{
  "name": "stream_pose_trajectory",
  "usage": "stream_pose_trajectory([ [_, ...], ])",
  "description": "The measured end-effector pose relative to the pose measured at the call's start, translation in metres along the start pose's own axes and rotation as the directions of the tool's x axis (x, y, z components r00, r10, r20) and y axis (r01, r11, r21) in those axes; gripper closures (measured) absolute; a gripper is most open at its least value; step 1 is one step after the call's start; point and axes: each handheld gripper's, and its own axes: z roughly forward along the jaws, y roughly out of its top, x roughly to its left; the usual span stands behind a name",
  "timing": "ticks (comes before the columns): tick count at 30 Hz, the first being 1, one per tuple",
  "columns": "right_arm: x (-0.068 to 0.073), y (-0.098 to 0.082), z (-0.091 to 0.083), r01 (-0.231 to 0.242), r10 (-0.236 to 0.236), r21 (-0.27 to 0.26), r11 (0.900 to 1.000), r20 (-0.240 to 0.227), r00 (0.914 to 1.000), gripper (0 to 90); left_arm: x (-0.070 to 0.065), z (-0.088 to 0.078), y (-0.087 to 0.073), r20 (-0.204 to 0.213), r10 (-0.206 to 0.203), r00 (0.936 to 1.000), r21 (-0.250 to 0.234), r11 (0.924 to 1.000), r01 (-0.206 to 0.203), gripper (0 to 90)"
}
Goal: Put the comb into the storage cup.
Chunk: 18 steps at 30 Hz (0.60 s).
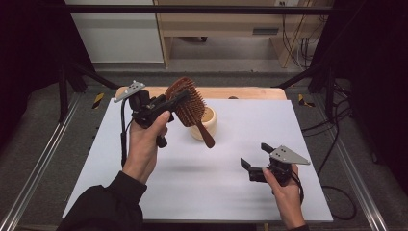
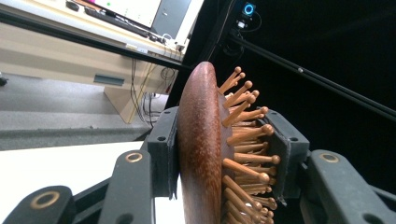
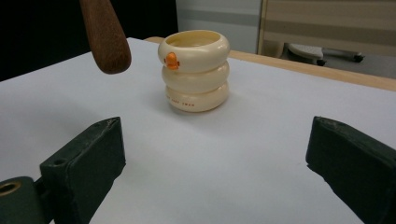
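Observation:
A brown wooden hairbrush (image 1: 188, 107) with wooden bristles hangs in the air, held by its head in my left gripper (image 1: 175, 99), with its handle pointing down toward the table. In the left gripper view the pads press on the brush head (image 2: 201, 154), one on its smooth back and one on the bristle tips. Just behind the handle stands a cream ribbed cup (image 1: 206, 123) with an orange mark (image 3: 194, 70). My right gripper (image 1: 255, 156) rests low at the front right, open, with nothing between its fingers (image 3: 84, 161). The handle tip (image 3: 106, 35) hangs at that view's upper left.
A white mat (image 1: 240, 130) covers the table, whose wooden edge (image 1: 240, 92) shows at the back. Dark frame rails and cables run along both sides. Wooden furniture stands beyond the table.

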Motion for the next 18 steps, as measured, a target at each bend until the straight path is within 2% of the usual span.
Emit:
stream_pose_trajectory([
  [4, -0.002, -0.002, -0.004, -0.027, 0.027, 0.007, 1.0, 0.012, 0.9996, 5.7, -0.002, 0.001, 0.006, -0.002, 0.001, 1.0, -0.019, 0.9998, -0.001, 52.7],
  [9, -0.007, -0.012, -0.01, -0.009, 0.009, -0.004, 1.0, 0.043, 0.999, 6.2, -0.005, 0.004, 0.01, -0.009, 0.012, 0.9999, -0.026, 0.9996, -0.012, 52.7],
  [13, -0.012, -0.012, -0.012, -0.018, 0.019, -0.014, 1.0, 0.048, 0.9987, 5.7, -0.004, 0.007, 0.011, -0.009, -0.001, 1.0, -0.035, 0.9994, 0.0, 52.7],
  [18, -0.016, -0.016, -0.015, -0.027, 0.028, -0.015, 1.0, 0.067, 0.9973, 5.7, -0.001, 0.013, 0.015, -0.01, 0.003, 0.9999, -0.048, 0.9988, -0.004, 52.6],
])
